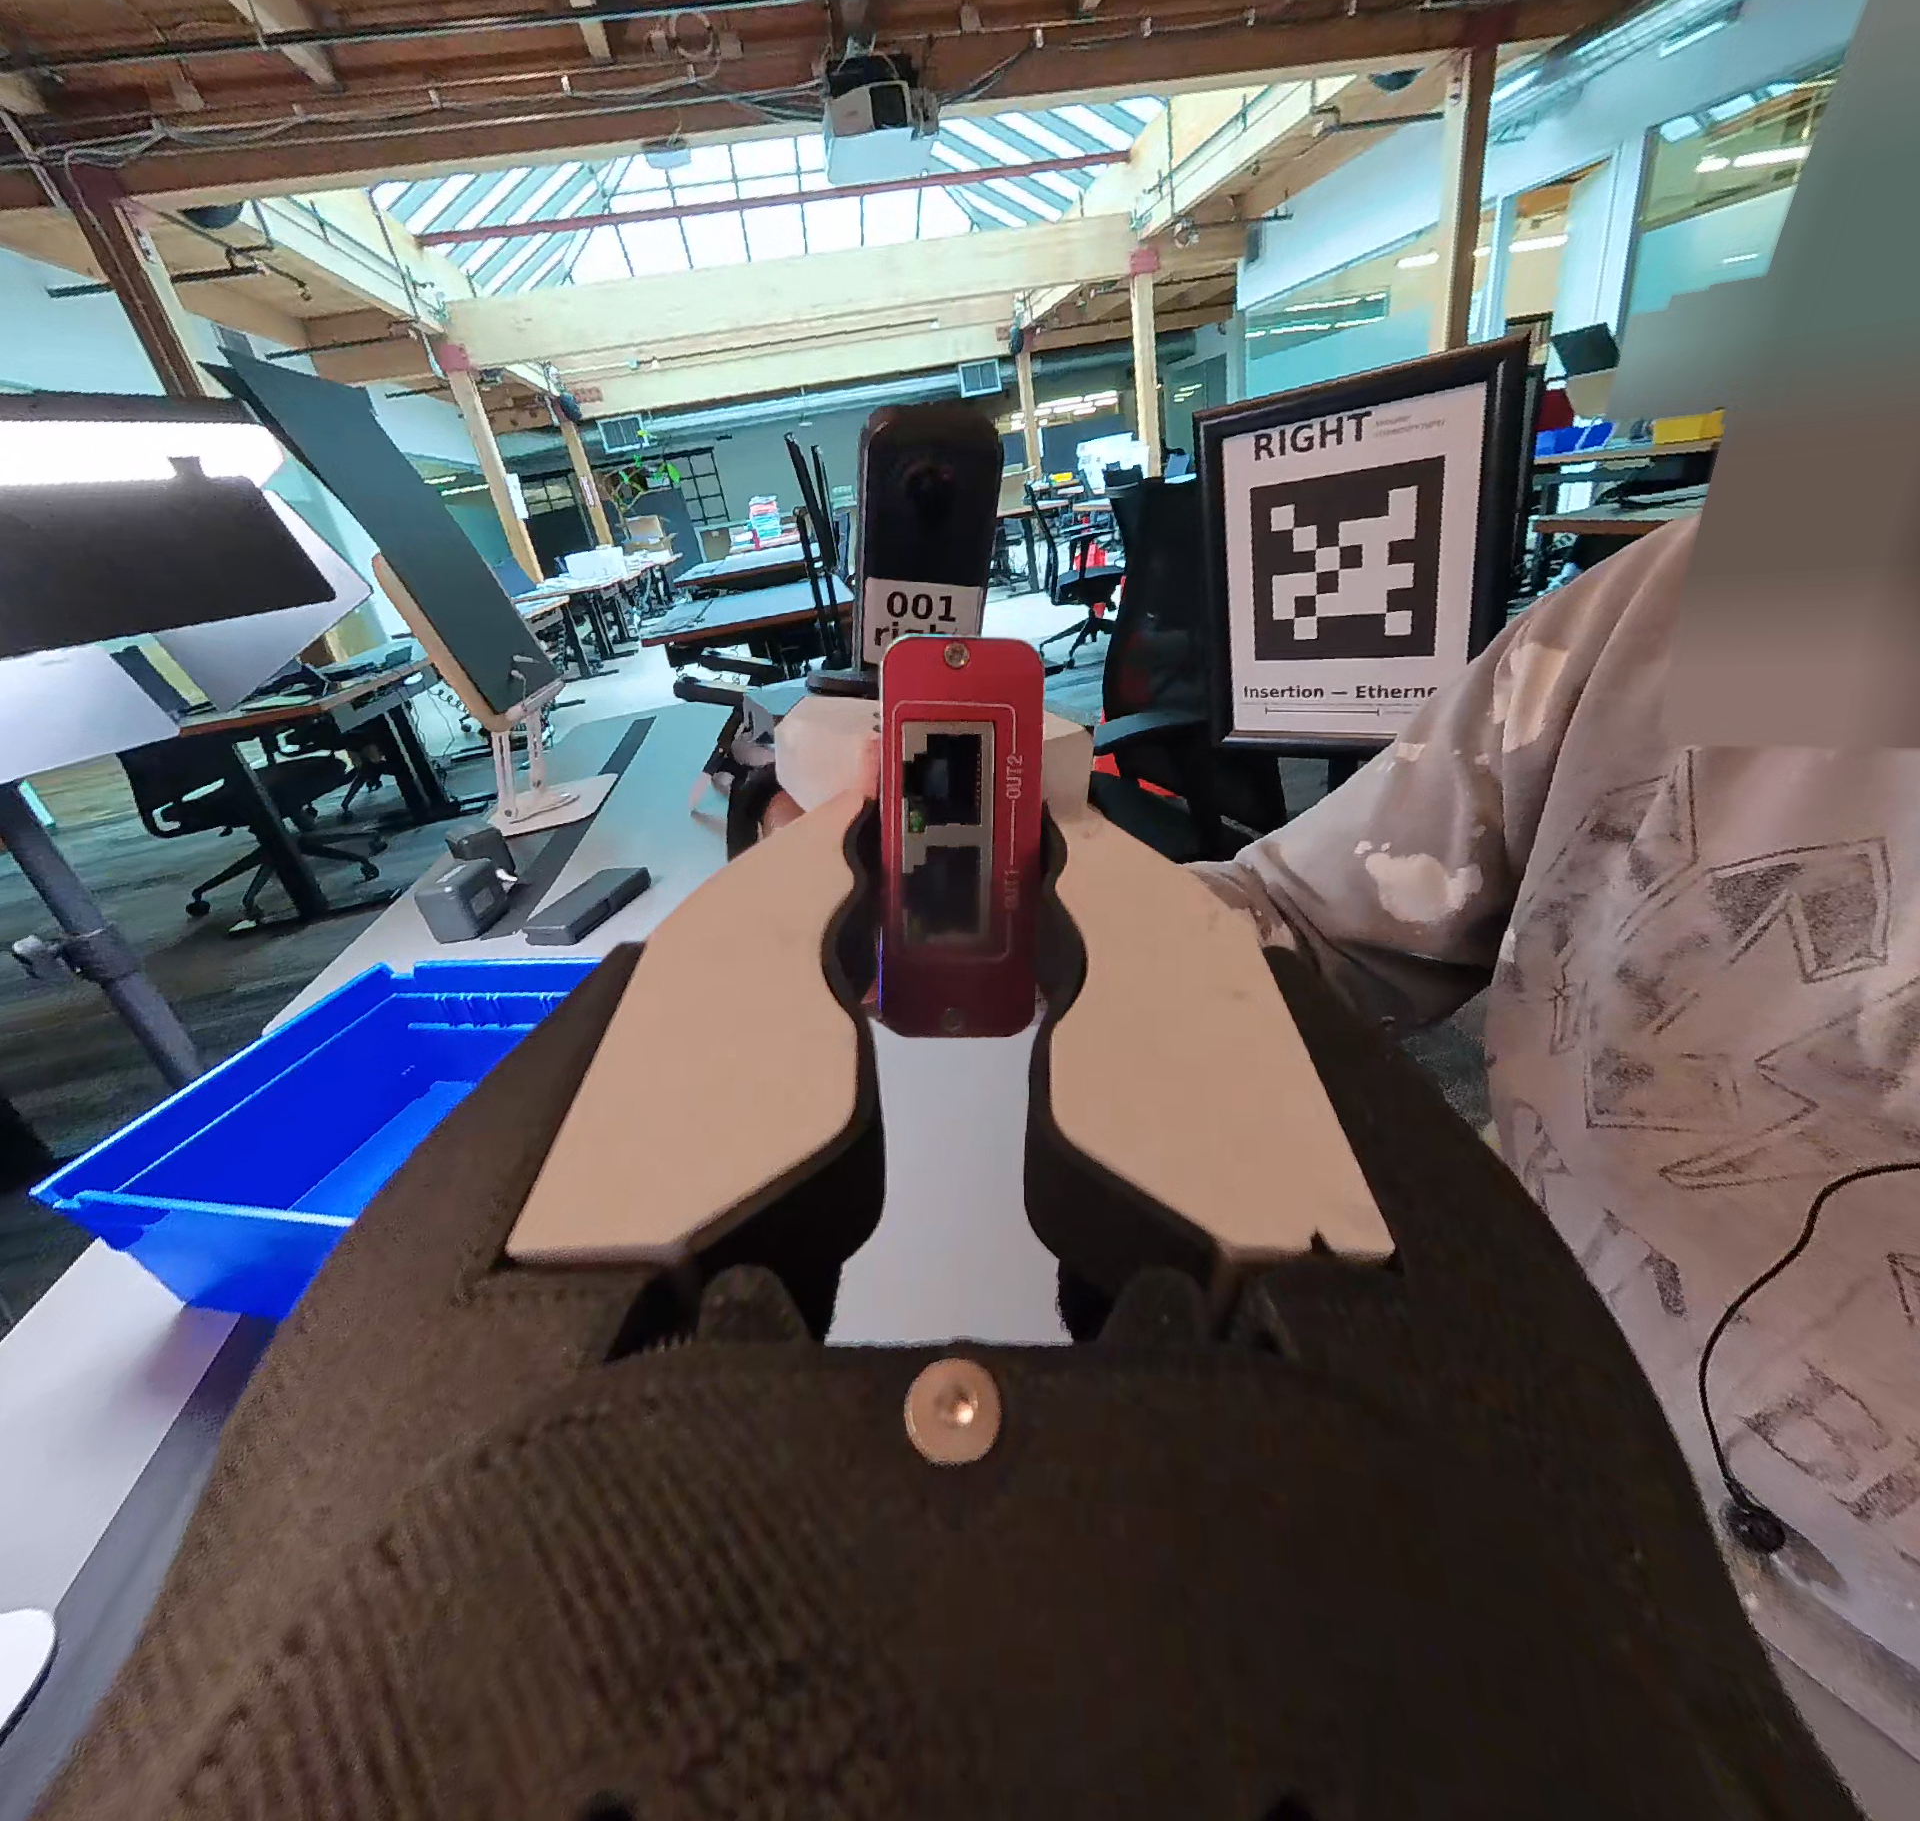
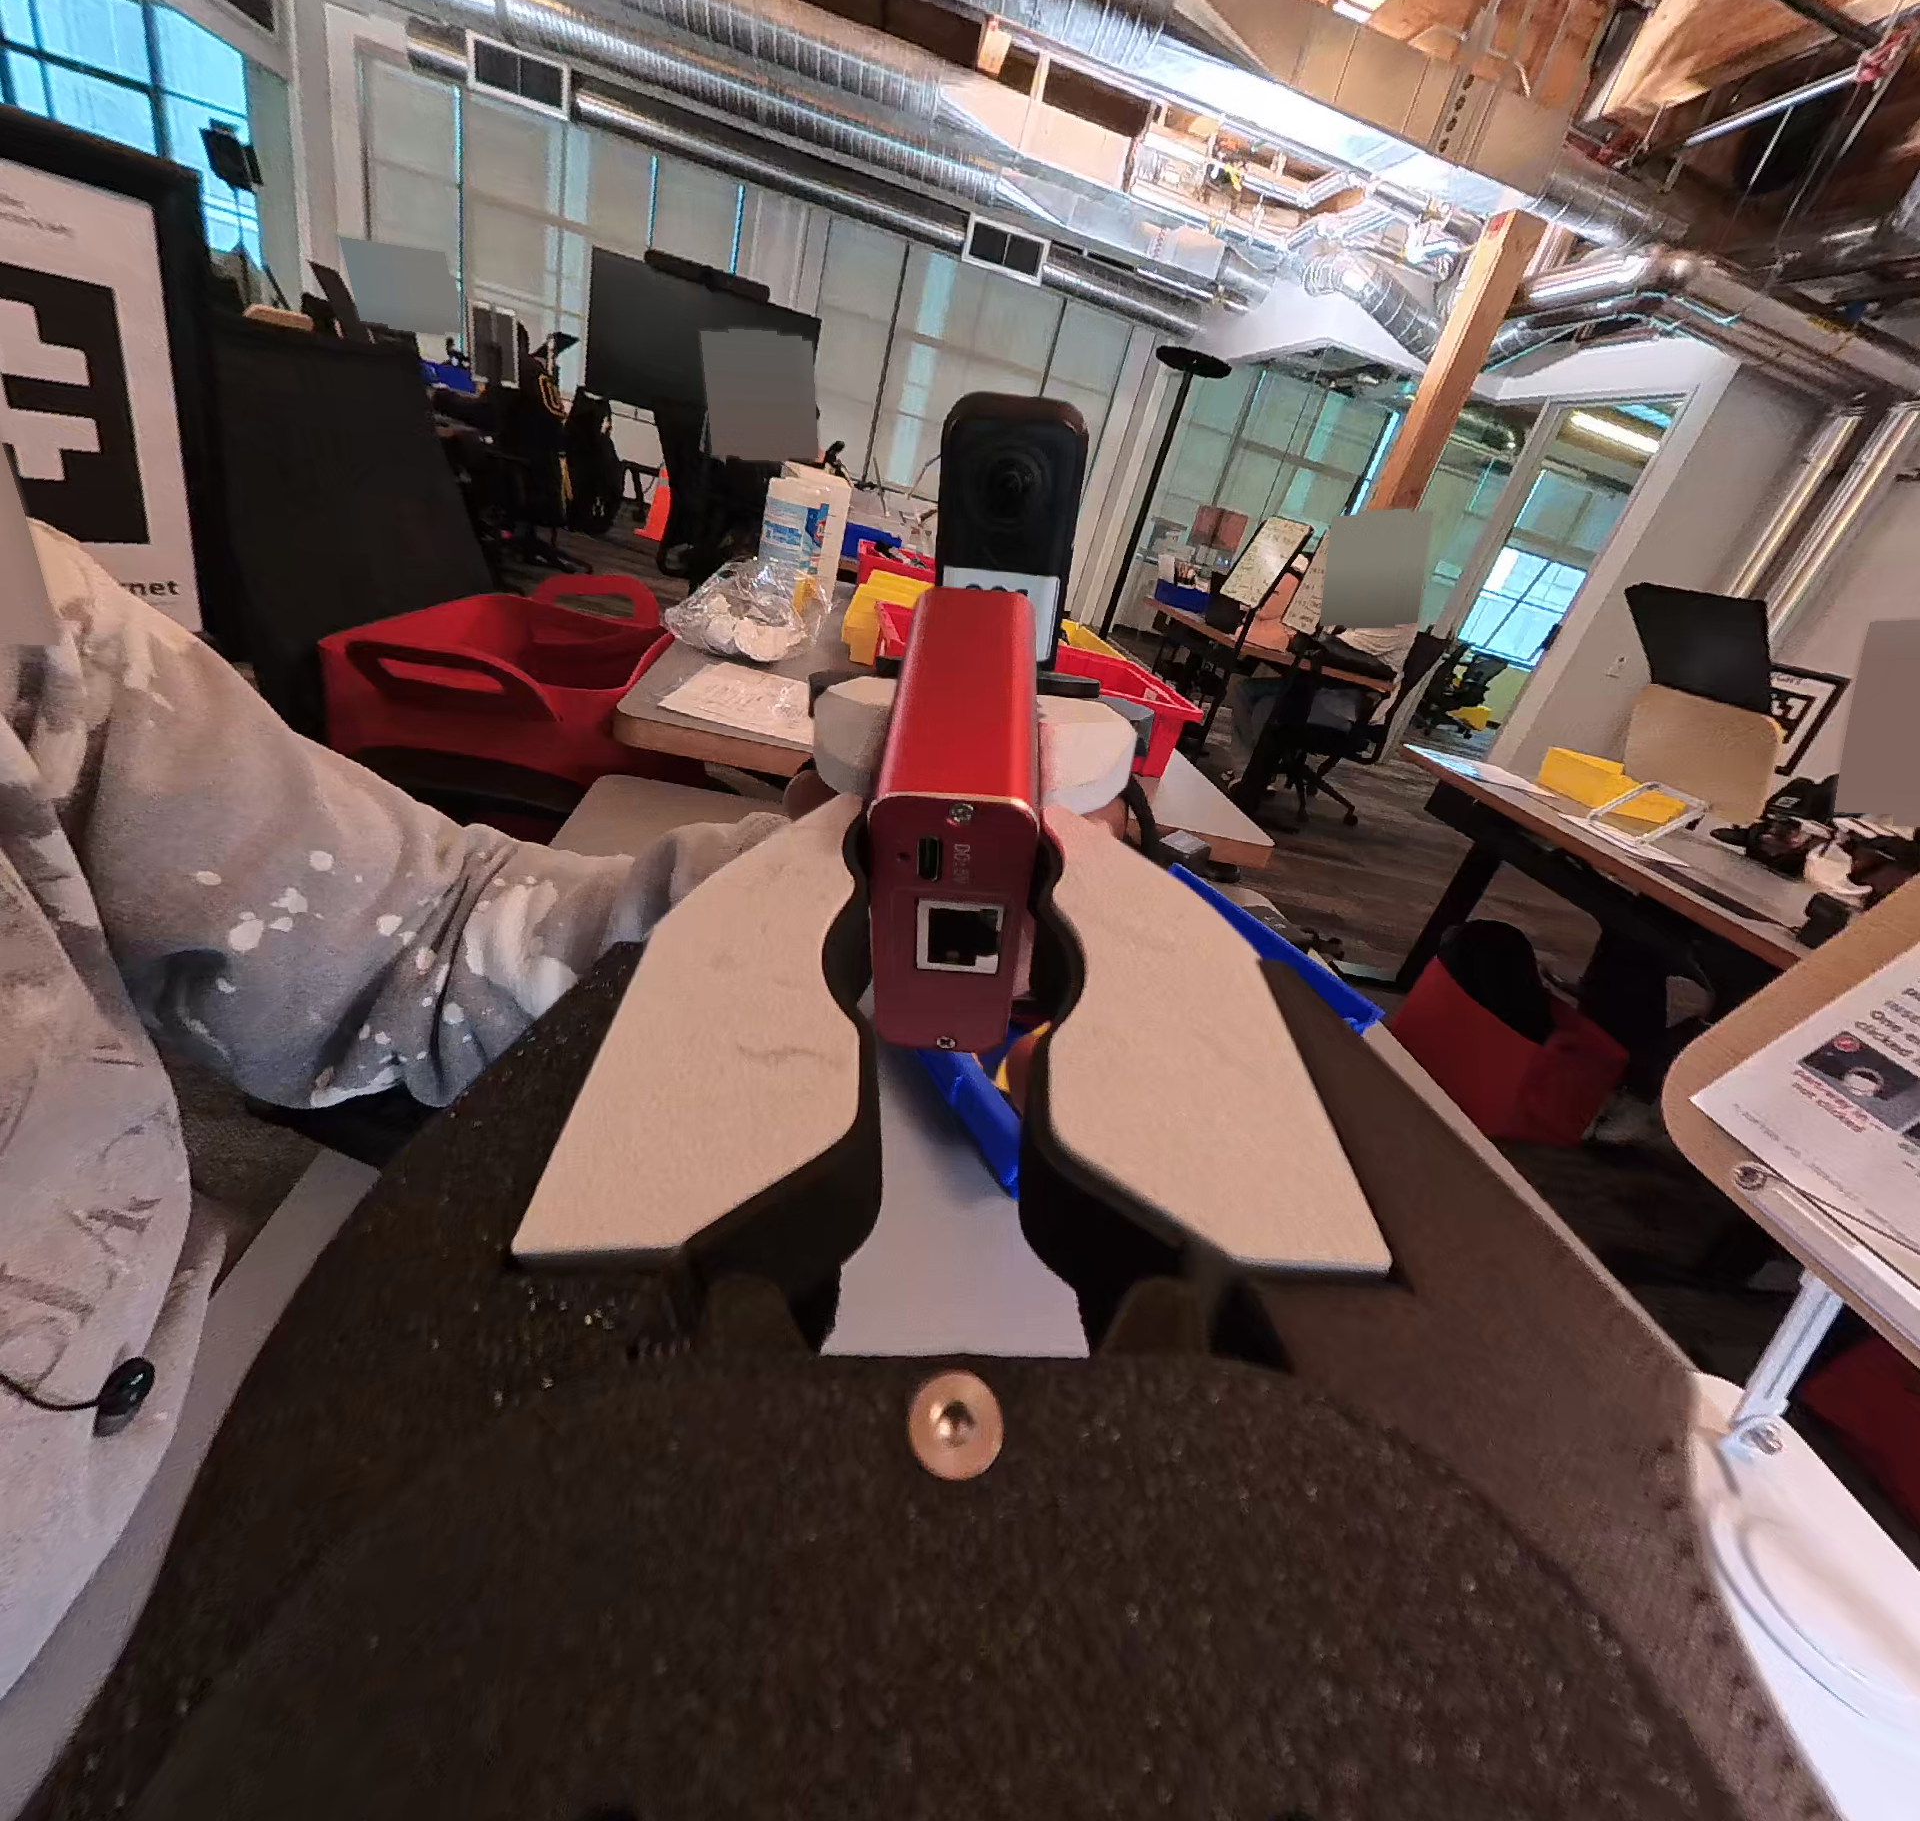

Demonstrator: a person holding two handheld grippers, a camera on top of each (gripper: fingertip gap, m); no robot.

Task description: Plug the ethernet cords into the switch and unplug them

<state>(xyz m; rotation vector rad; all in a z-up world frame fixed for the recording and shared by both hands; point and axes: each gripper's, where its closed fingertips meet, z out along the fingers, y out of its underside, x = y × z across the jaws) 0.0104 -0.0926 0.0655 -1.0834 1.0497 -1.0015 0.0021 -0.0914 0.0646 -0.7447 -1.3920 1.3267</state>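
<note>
A red metal switch (image 1: 961, 691) is held in the air between both grippers, each at one end. In the left wrist view its end face shows two empty ethernet ports, one above the other. My left gripper (image 1: 956, 888) is shut on that end. In the right wrist view the switch (image 2: 961, 722) shows the opposite end, with one empty ethernet port and a small slot. My right gripper (image 2: 951, 919) is shut on this end. Each view shows the other gripper's camera (image 1: 925, 514) (image 2: 1013, 493) behind the switch. No ethernet cord is in view.
A blue bin (image 1: 260, 1127) sits on the grey table (image 1: 104, 1376) at the lower left. A framed black-and-white marker sign (image 1: 1351, 566) stands behind. A person's grey sleeve (image 1: 1455, 836) reaches in. A red tote (image 2: 488, 680) and a paper stand (image 2: 1818, 1075) flank the right wrist view.
</note>
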